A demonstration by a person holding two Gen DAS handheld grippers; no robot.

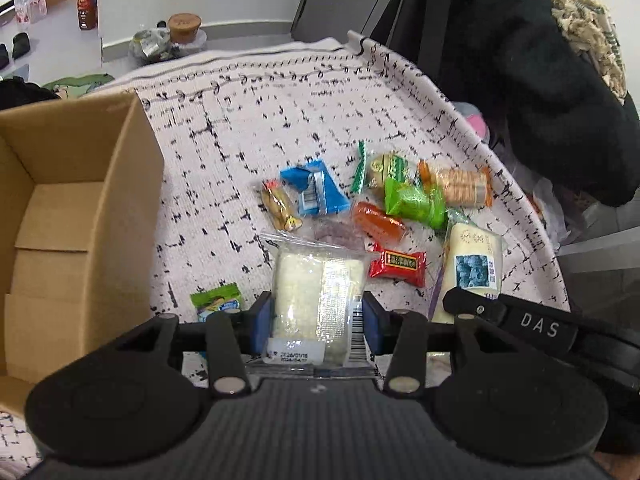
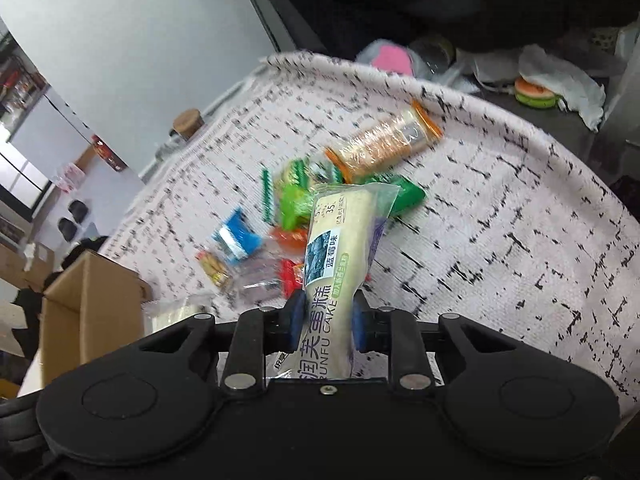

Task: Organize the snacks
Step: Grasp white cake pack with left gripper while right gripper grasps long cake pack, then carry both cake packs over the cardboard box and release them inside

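My left gripper (image 1: 318, 316) is shut on a clear-wrapped white cake pack (image 1: 316, 292), held above the patterned cloth. My right gripper (image 2: 326, 320) is shut on a cream Runfu cake pack with a blue picture label (image 2: 340, 248), lifted over the snack pile; this pack also shows in the left wrist view (image 1: 474, 256). An open cardboard box (image 1: 60, 216) stands at the left and shows in the right wrist view (image 2: 80, 304). Loose snacks lie on the cloth: a blue packet (image 1: 316, 192), a green packet (image 1: 416, 200), a red packet (image 1: 398, 264), a cracker roll (image 1: 460, 186).
The white cloth with black marks (image 1: 240, 128) covers the table; its edge curves at the right (image 2: 560, 160). Dark clothing (image 1: 540, 80) hangs at the right rear. A small green packet (image 1: 218, 302) lies by the left fingers. Jars and bottles stand beyond the far edge (image 1: 184, 28).
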